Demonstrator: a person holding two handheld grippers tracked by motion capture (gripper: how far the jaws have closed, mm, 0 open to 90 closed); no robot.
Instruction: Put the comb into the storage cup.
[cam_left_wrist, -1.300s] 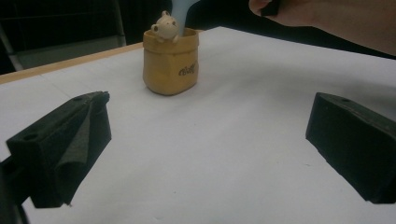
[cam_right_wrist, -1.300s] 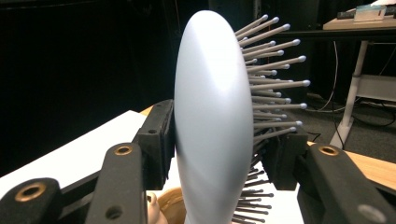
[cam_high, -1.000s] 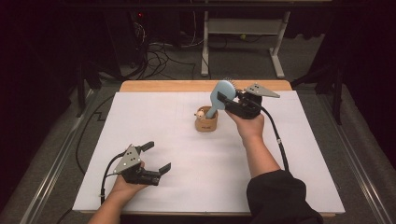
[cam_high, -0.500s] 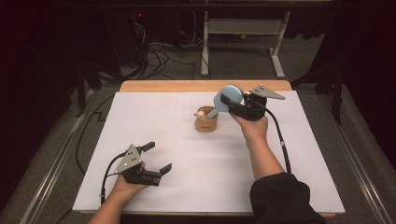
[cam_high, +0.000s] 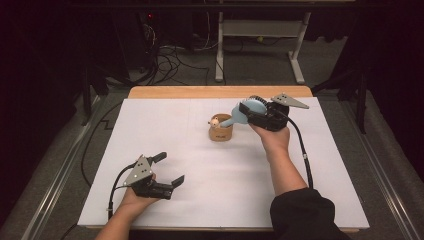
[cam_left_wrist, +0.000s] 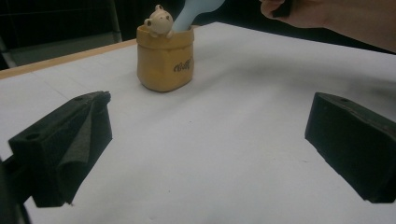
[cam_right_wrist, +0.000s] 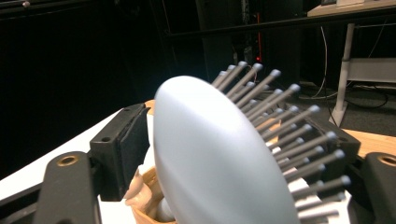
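Hairbrush (cam_high: 248, 111): head between your right gripper (cam_high: 250, 113) jaws, which have just been opening; handle slants down into the bear cup (cam_high: 220, 131).
Left gripper (cam_high: 169, 170): released, well apart.

Bright overhead light on the white table (cam_high: 300, 170); dark surroundings; soft shadows; the near hairbrush (cam_right_wrist: 219, 158) slightly blurred.

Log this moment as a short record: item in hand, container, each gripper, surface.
item: light blue hairbrush, handle down in the holder, head between the right gripper's jaws
container: tan holder with a small bear figure at its rim
right gripper: jaws just been opening, pads apart from the brush head
left gripper: open, holds nothing
surface: white table cover
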